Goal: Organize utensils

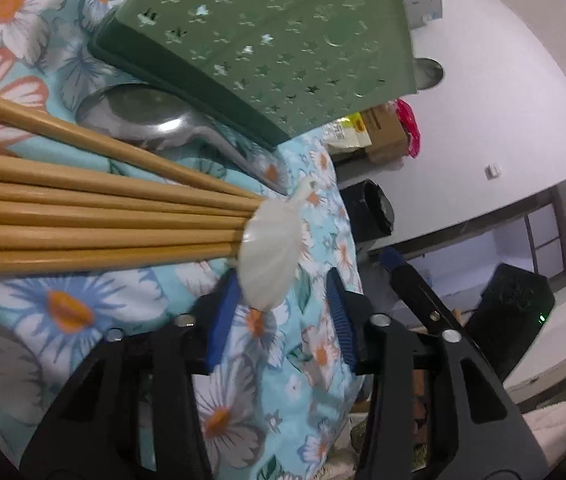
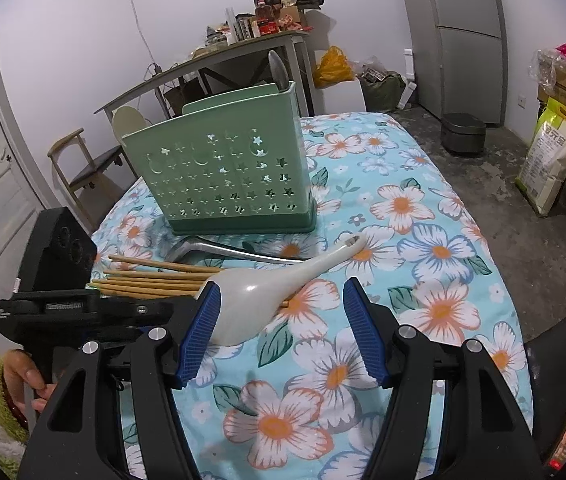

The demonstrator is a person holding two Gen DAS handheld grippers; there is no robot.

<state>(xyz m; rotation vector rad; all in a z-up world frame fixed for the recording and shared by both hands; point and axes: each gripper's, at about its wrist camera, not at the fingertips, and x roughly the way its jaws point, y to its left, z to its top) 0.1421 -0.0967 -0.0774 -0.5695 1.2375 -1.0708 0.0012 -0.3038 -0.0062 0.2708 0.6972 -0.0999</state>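
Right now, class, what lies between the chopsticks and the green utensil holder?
A metal ladle lies between the chopsticks and the green utensil holder, clearest in the right wrist view.

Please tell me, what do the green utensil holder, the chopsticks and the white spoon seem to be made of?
The green utensil holder: likely moulded plastic, matte, with star and moon holes cut through a thin wall.
The chopsticks: probably bamboo or wood, plain tan sticks with faint grain.
The white spoon: glossy, thick and smooth with highlights; ceramic or melamine, I cannot say which.
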